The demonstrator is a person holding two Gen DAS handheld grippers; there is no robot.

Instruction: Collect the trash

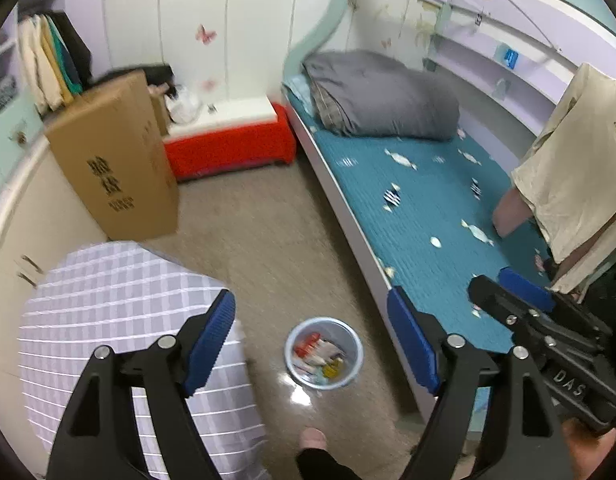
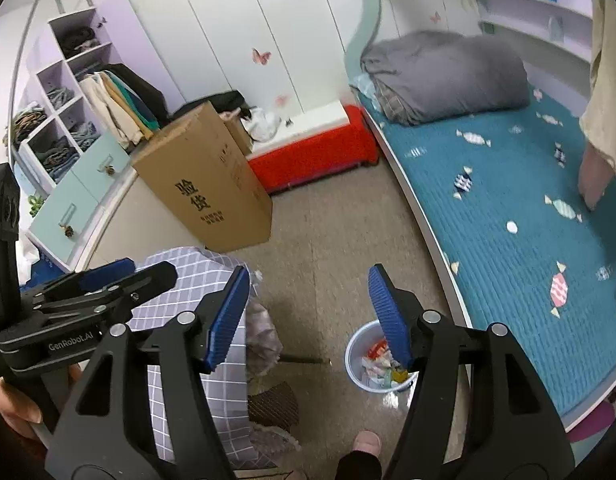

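Note:
A small pale blue bin (image 1: 323, 352) stands on the floor beside the bed, with several colourful wrappers and paper scraps inside; it also shows in the right wrist view (image 2: 357, 354). My left gripper (image 1: 311, 340) is open and empty, held high above the bin. My right gripper (image 2: 308, 316) is open and empty too, above the floor just left of the bin. The right gripper also shows at the right edge of the left wrist view (image 1: 511, 292), over the bed's edge. The left gripper shows at the left of the right wrist view (image 2: 120, 276).
A bed (image 1: 427, 208) with a teal cover and a folded grey quilt (image 1: 383, 96) is on the right. A tall cardboard box (image 1: 116, 160) and a red bench (image 1: 232, 148) stand at the back. A checked cloth (image 1: 120, 312) covers something at the left. A foot (image 1: 313, 440) is below.

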